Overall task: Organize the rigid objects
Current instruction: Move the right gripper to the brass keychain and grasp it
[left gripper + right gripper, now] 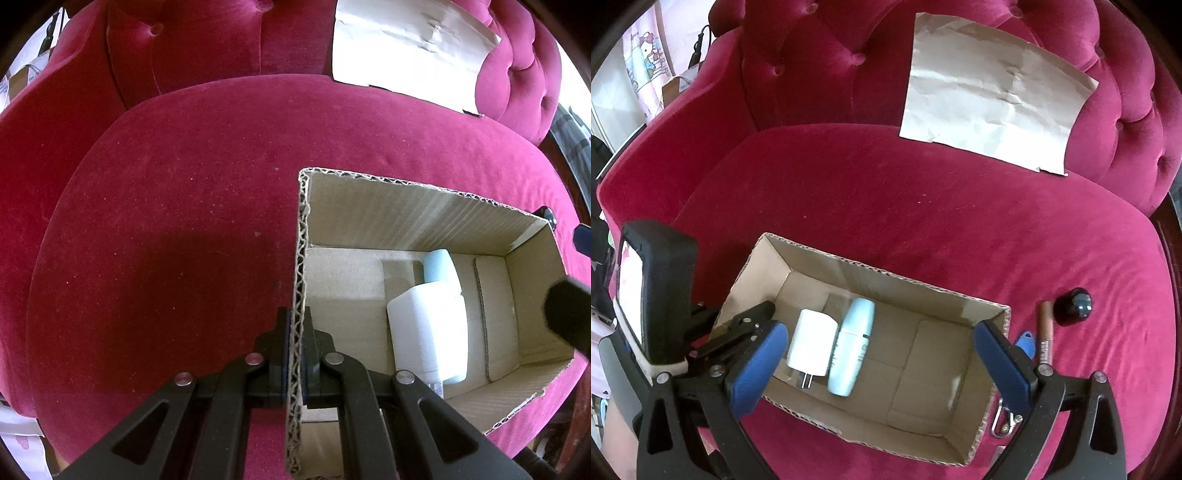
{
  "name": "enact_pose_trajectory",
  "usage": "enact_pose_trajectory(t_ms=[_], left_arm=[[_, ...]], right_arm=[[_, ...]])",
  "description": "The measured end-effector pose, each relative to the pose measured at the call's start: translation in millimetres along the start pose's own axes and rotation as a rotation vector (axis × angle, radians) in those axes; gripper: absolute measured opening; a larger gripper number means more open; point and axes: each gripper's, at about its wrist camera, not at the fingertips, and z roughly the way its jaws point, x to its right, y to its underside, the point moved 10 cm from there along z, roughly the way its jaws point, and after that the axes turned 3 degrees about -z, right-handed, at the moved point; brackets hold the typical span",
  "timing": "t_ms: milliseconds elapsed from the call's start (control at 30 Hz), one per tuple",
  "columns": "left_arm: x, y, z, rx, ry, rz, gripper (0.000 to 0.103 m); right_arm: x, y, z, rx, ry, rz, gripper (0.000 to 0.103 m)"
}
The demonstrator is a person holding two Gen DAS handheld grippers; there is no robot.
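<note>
— Crimson velvet sofa seat [886, 206] carries the open brown cardboard box [923, 295]; what's inside?

— A white plug-in charger [812, 343] and a pale blue tube [851, 347], toward its left end.

— And the tongs?

— The left gripper [295, 332] is clamped on the box's left wall, steadying it. The right gripper [879, 354] stands wide apart, empty, above the box.

— Next?

— Probably the copper-brown lipstick tube [1046, 332] beside the right wall, next to the black round cap [1075, 306]. Take it across its middle.

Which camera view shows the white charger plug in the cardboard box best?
The right wrist view: the white charger plug lies unobstructed in the cardboard box, metal prongs visible. In the left wrist view it is overexposed, and the prongs are barely distinguishable.
</note>
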Motion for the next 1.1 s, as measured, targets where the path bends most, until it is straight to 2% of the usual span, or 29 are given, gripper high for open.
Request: enact_pose_trajectory(t_ms=[433, 800, 1100], left_arm=[[-1.1, 0.4, 0.7, 0.005, -0.001, -0.003, 0.004], [-0.7, 0.6, 0.6, 0.005, -0.001, -0.002, 0.004], [-1.1, 1.1, 0.4, 0.006, -0.003, -0.002, 0.004]], right_arm=[[52.4, 9.0, -24.3, 0.026, 0.062, 0.036, 0.103], [116.5, 22.1, -20.8, 0.008, 0.139, 0.098, 0.103], [156.8, 47.2, -14.3, -0.021, 0.150, 0.143, 0.103]])
